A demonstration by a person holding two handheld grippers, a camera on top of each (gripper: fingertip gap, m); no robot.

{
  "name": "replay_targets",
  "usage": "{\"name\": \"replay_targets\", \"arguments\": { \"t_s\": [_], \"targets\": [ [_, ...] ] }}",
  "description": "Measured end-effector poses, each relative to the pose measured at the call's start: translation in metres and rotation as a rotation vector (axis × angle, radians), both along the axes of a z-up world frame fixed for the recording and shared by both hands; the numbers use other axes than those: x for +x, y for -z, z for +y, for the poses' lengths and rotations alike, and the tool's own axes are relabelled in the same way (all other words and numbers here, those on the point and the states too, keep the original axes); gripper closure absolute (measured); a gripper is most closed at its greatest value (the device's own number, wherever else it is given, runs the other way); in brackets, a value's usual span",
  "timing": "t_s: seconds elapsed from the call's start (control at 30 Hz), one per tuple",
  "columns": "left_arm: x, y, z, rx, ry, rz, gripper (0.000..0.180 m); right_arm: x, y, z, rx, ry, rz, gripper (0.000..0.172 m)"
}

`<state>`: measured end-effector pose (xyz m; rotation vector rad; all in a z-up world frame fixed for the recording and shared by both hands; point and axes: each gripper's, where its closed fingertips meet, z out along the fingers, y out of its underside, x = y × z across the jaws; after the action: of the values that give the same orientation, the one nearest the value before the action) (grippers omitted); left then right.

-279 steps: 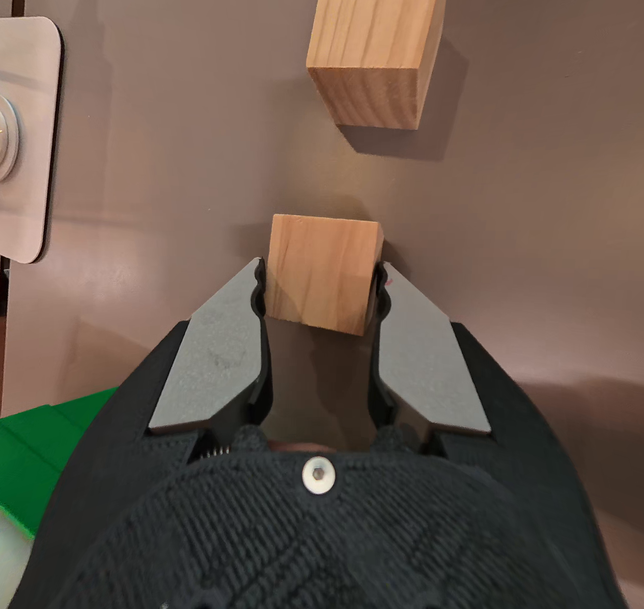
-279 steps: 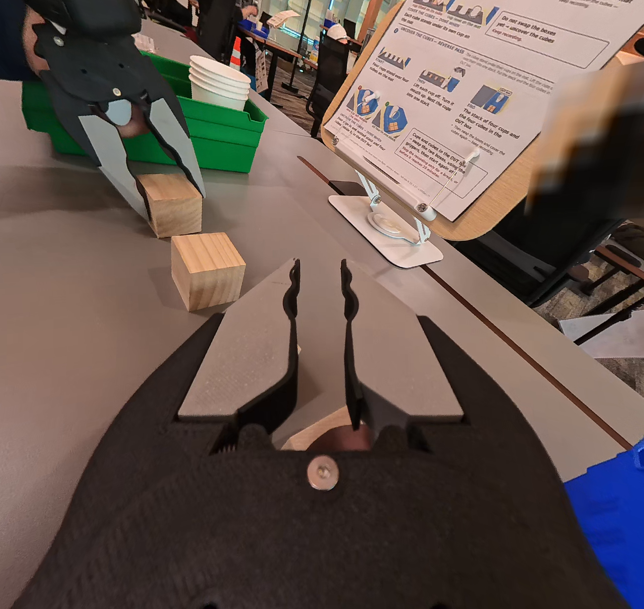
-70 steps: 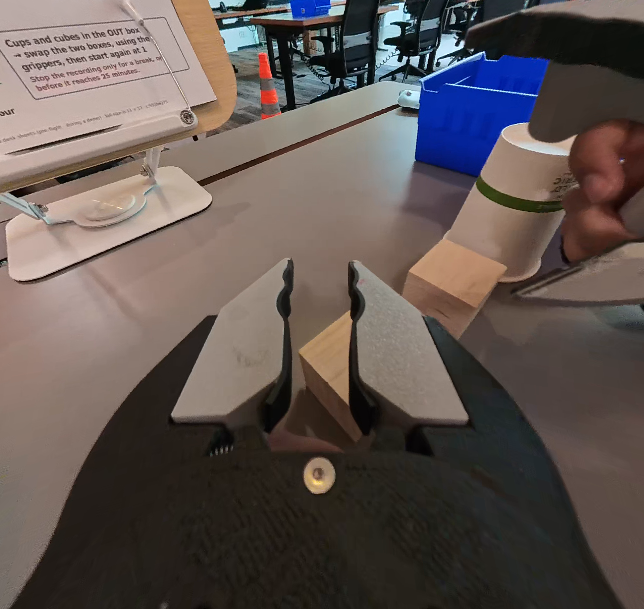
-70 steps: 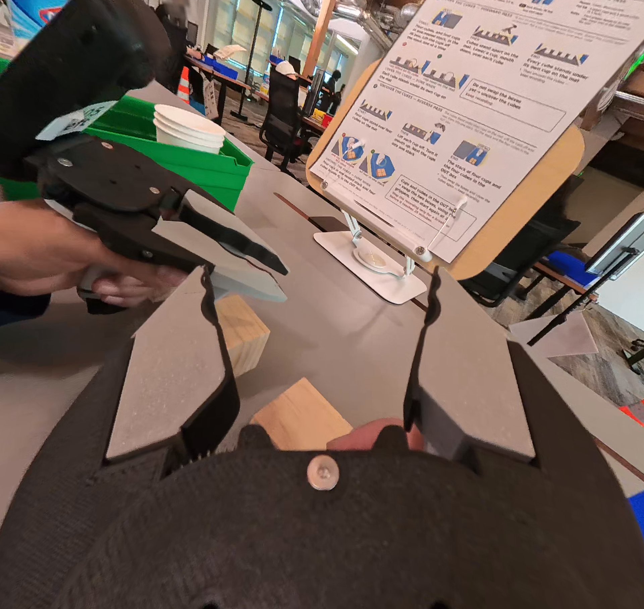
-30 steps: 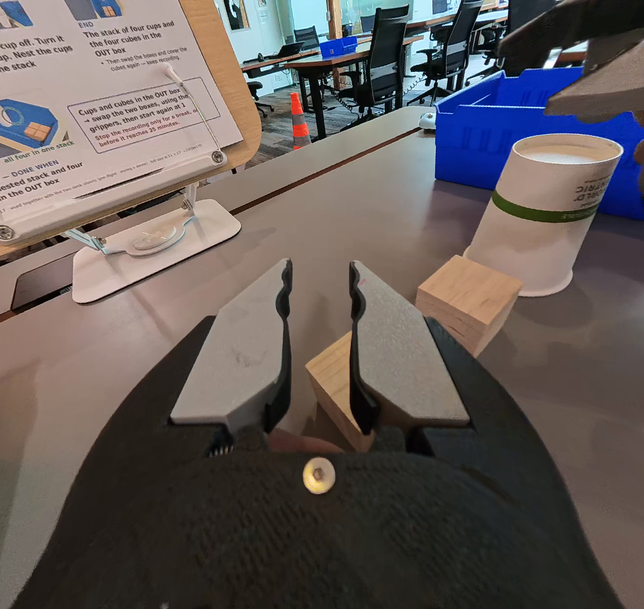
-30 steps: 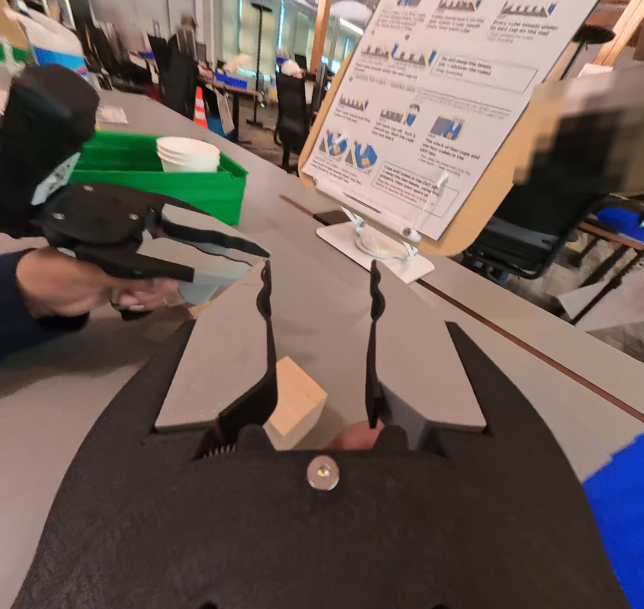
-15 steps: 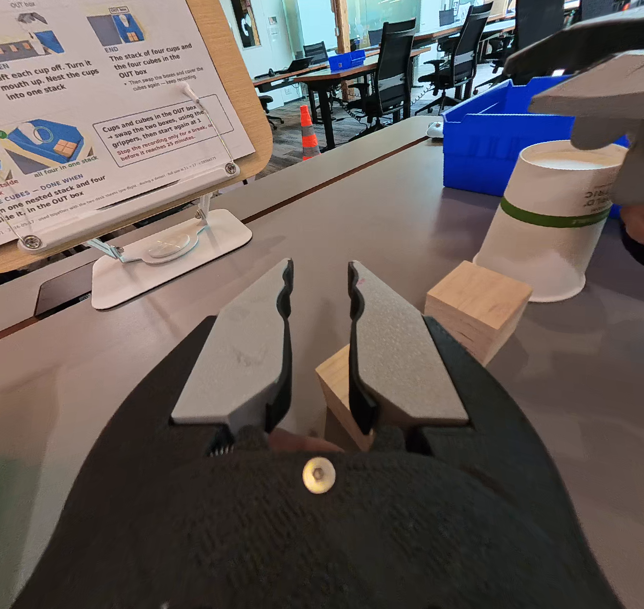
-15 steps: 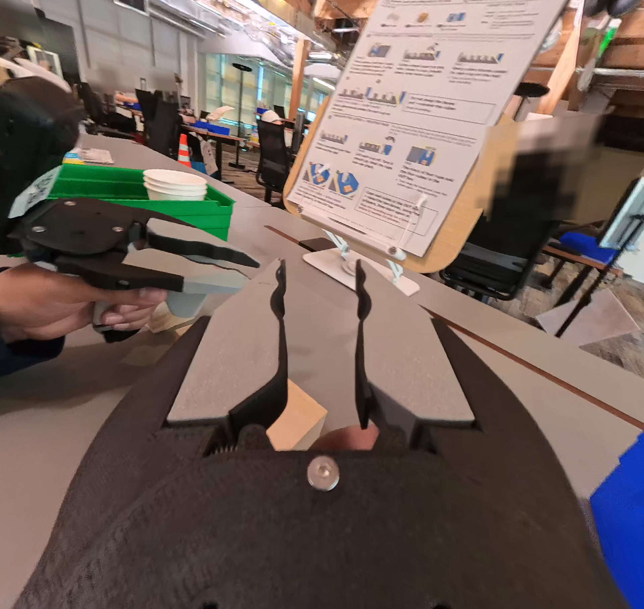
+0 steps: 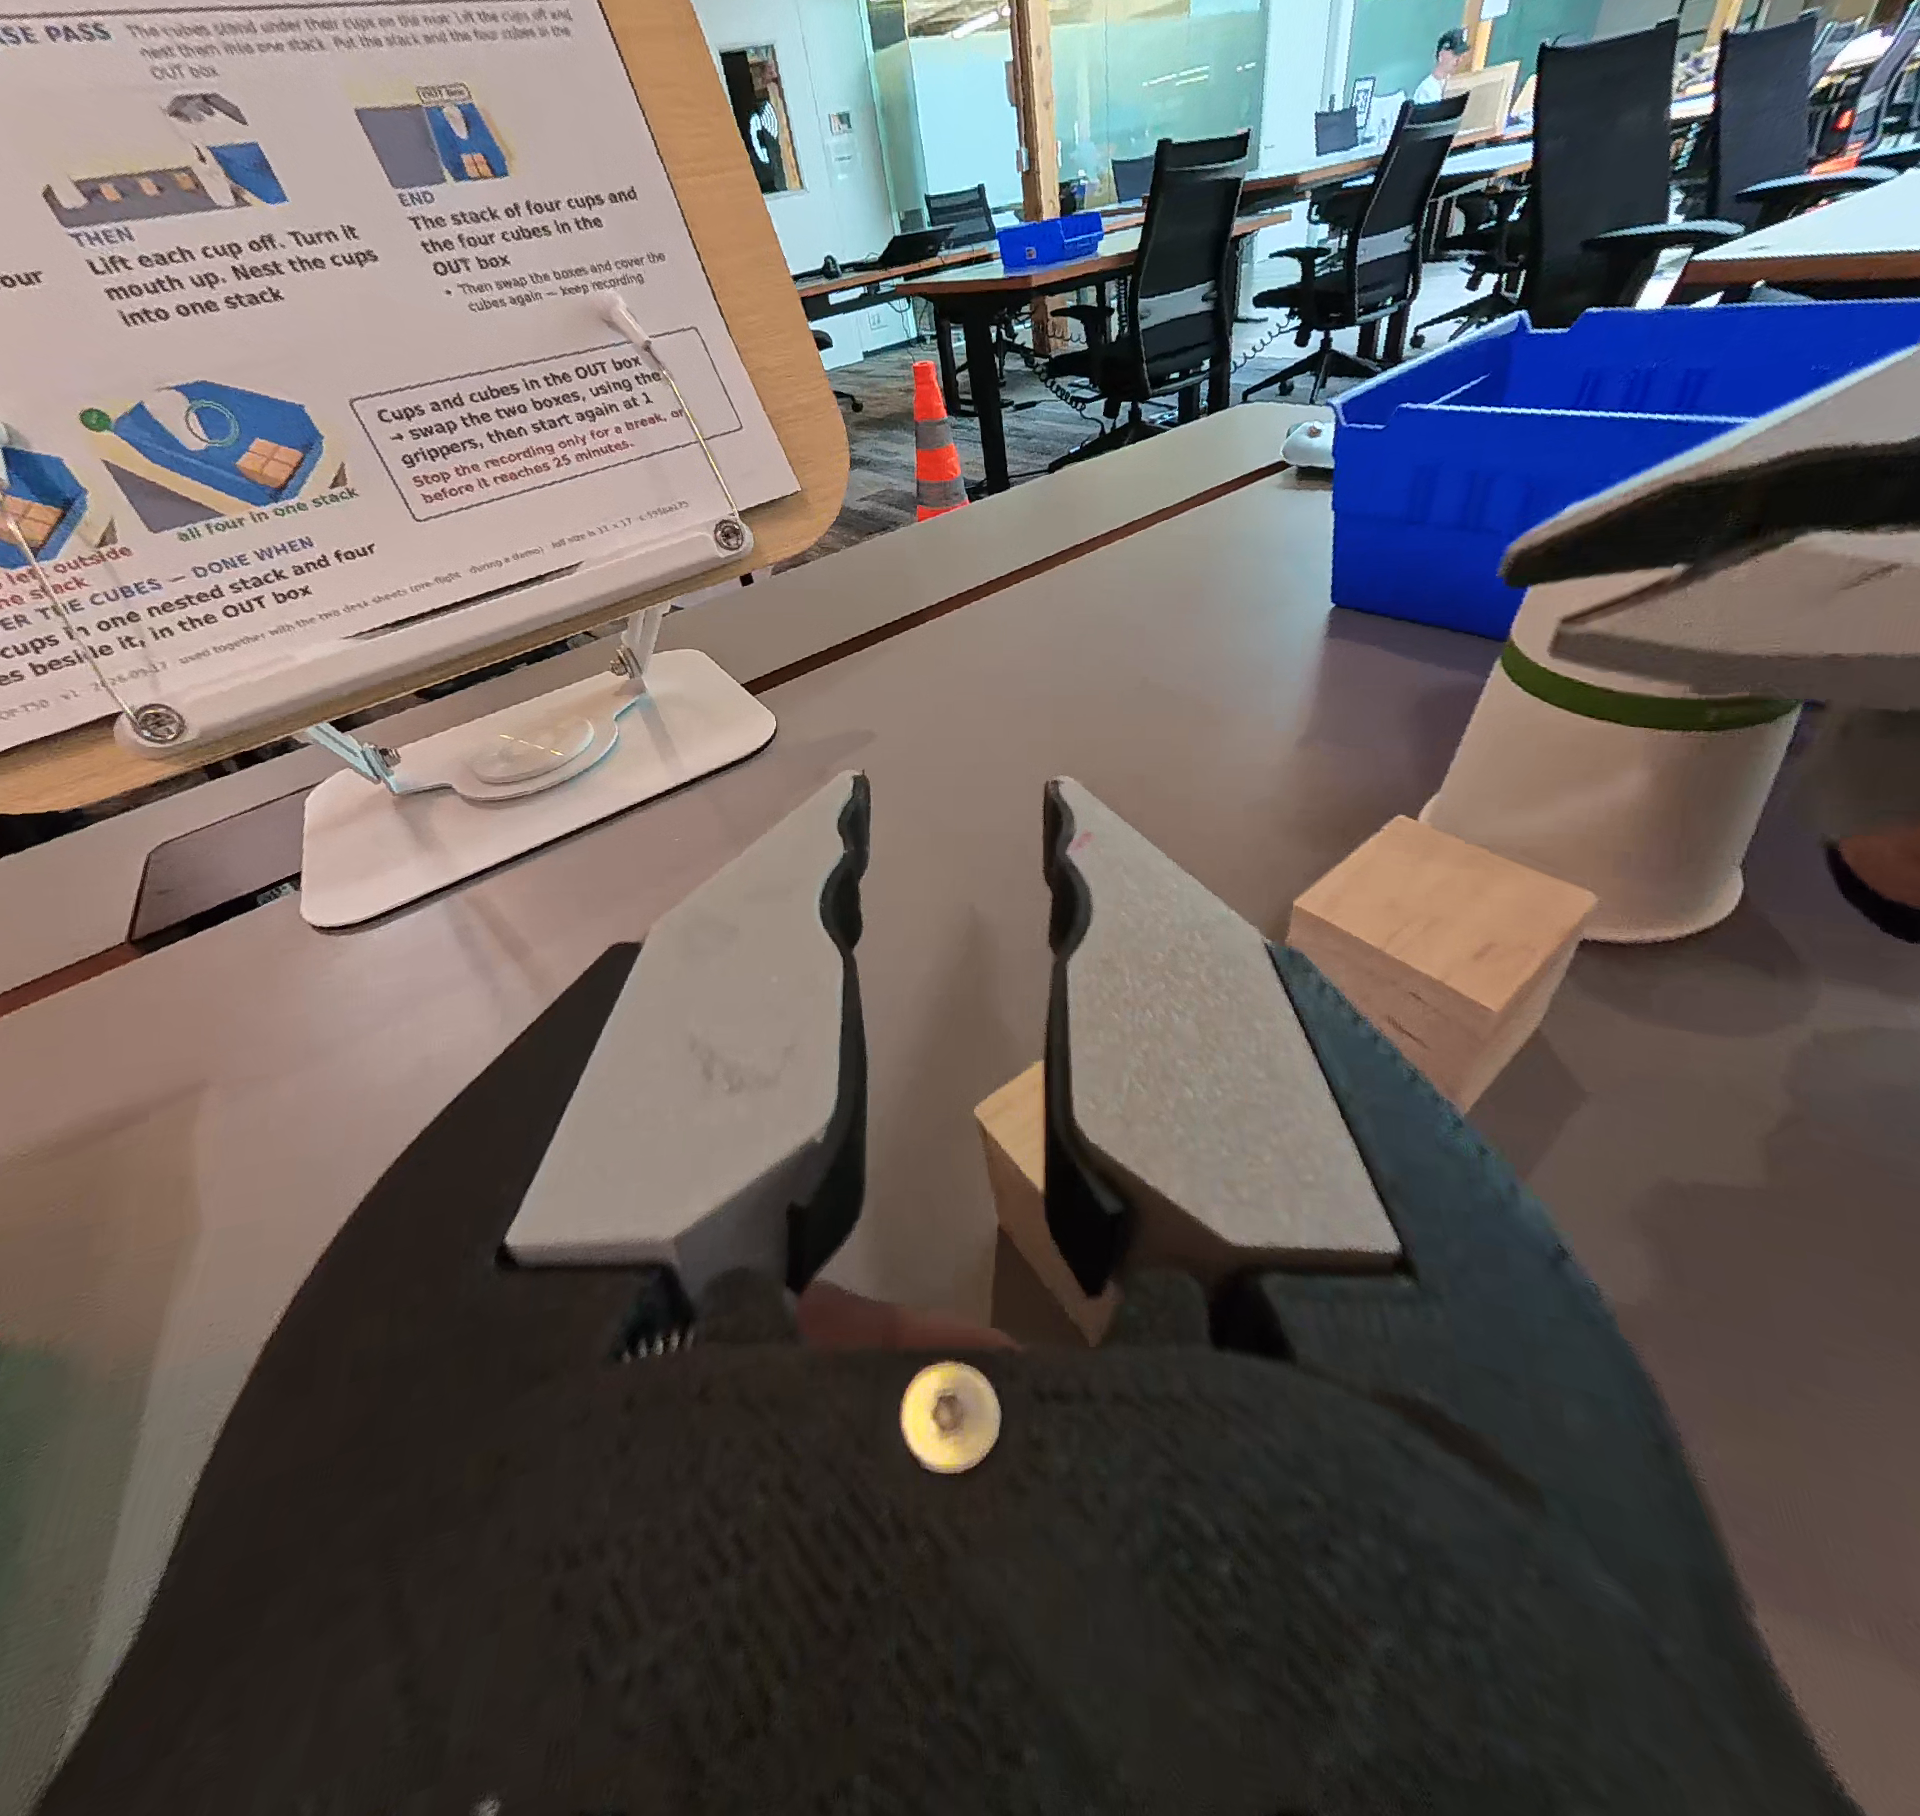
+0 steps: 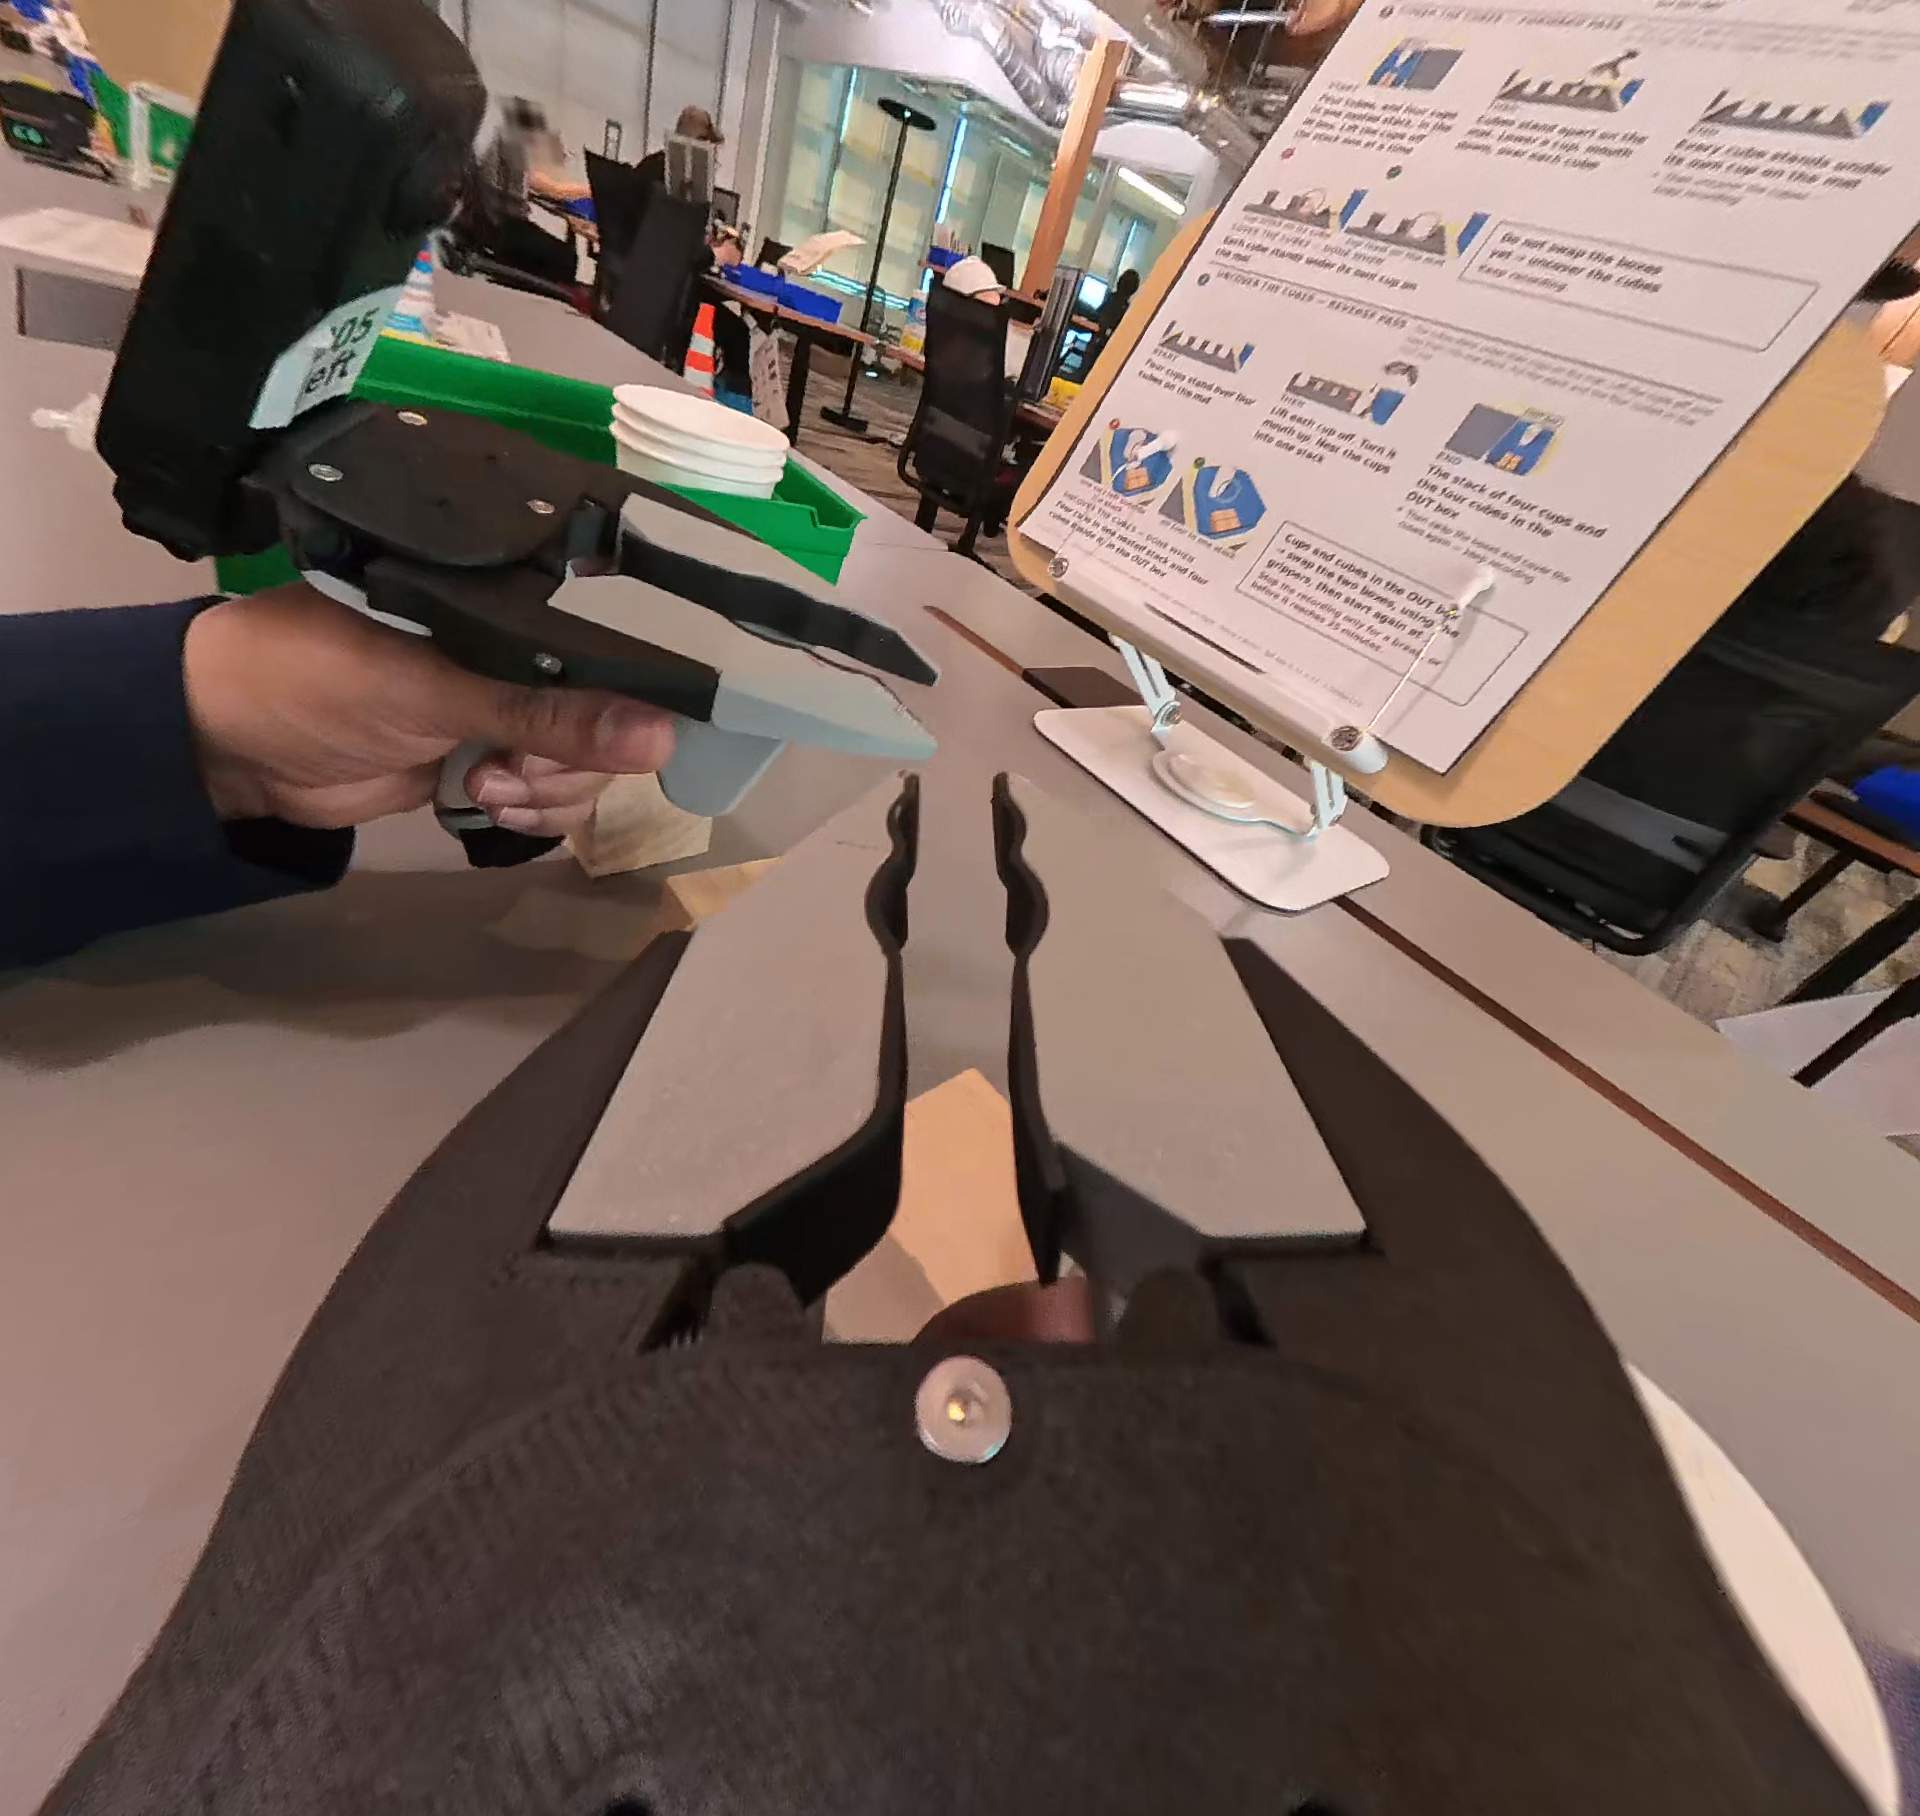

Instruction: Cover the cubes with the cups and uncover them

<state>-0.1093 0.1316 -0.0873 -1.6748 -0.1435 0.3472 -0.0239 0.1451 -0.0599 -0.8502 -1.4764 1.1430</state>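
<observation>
In the left wrist view my left gripper (image 9: pixel 951 800) is open and empty, hovering above the grey table (image 9: pixel 1091 644). A wooden cube (image 9: pixel 1013 1164) rests on the table under its right finger, untouched. A second wooden cube (image 9: pixel 1434 935) stands to the right, next to an upturned white cup with a green band (image 9: pixel 1621 790). My right gripper (image 9: pixel 1538 608) hovers over that cup. In the right wrist view my right gripper (image 10: pixel 953 800) has its fingers close together with a narrow gap and nothing between them; a cube (image 10: pixel 956 1164) lies below it. The left gripper (image 10: pixel 930 712) is at the left, above another cube (image 10: pixel 644 836).
A blue bin (image 9: pixel 1558 436) stands at the back right. A green bin (image 10: pixel 499 405) holds a stack of white cups (image 10: pixel 696 447). An instruction board on a white stand (image 9: pixel 540 769) stands at the table's far side. The cup's white edge (image 10: pixel 1766 1610) shows at the bottom right. The cube (image 10: pixel 956 1164) is about 10 cm from my right fingertips.
My right gripper's fingers have drawn together from wide open to a narrow gap, on nothing, after letting go of the cup. My left gripper has stayed open and barely moved.
</observation>
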Motion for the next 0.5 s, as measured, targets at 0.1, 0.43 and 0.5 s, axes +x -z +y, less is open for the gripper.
{"name": "replay_targets", "arguments": {
  "t_s": [0.1,0.43,0.5],
  "targets": [
    [0.000,-0.008,-0.002,0.052,0.006,-0.030,0.145,-0.002,0.007,-0.005,-0.016,-0.021,-0.032,0.159],
    [-0.010,-0.044,-0.025,0.262,-0.005,-0.020,0.156,-0.003,0.026,-0.030,0.056,-0.063,-0.073,0.150],
    [-0.008,-0.042,-0.023,0.265,0.020,-0.038,0.157,-0.003,0.026,-0.031,0.061,-0.068,-0.068,0.150]
  ]
}}
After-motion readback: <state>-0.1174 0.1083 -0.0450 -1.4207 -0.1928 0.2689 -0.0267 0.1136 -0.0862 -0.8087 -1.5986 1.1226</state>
